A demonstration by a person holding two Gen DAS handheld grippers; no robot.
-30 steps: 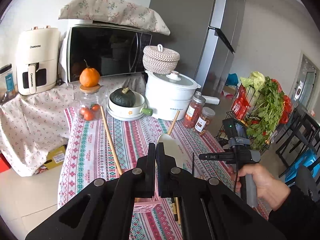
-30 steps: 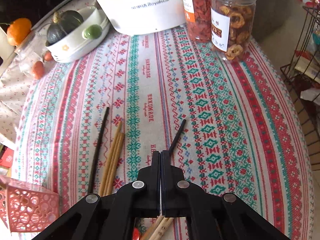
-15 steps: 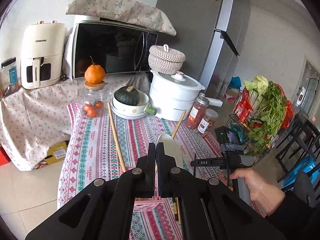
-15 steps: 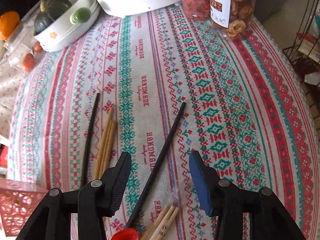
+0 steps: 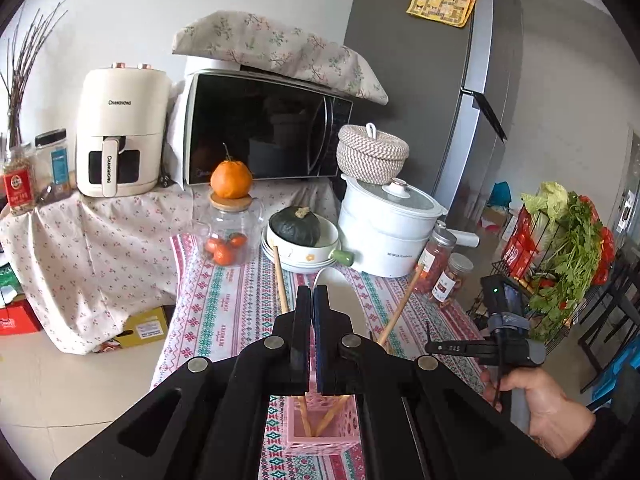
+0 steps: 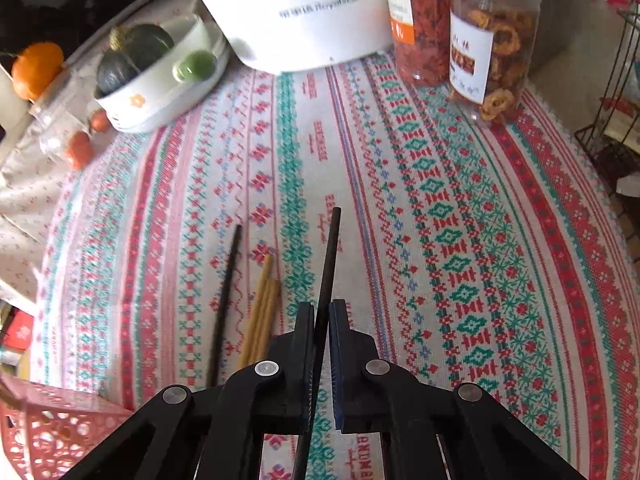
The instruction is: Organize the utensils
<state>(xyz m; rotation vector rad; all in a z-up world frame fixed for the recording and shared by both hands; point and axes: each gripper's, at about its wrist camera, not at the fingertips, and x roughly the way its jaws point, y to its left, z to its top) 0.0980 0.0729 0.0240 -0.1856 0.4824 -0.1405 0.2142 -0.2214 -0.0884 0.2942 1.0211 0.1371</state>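
My right gripper (image 6: 320, 310) is shut on a black chopstick (image 6: 329, 256), which points forward between the jaws above the patterned tablecloth (image 6: 440, 200). A second black chopstick (image 6: 226, 300) and a bundle of wooden chopsticks (image 6: 262, 312) lie on the cloth to its left. My left gripper (image 5: 312, 300) is shut with nothing visible between its jaws, above a pink lattice holder (image 5: 320, 428) that contains wooden utensils (image 5: 280, 276) and a white spatula (image 5: 340, 292). The holder's corner shows in the right wrist view (image 6: 44, 428). The right gripper's body also shows in the left wrist view (image 5: 504, 344).
At the far end of the table stand a white cooker (image 5: 388, 224), two snack jars (image 6: 492, 40), a bowl with a dark squash (image 5: 298, 236) and a glass jar topped by an orange (image 5: 231, 220). A wire vegetable rack (image 5: 560, 248) stands to the right.
My right gripper was shut and empty, opened around the black chopstick, then closed on it and lifted it. My left gripper has risen and stayed shut.
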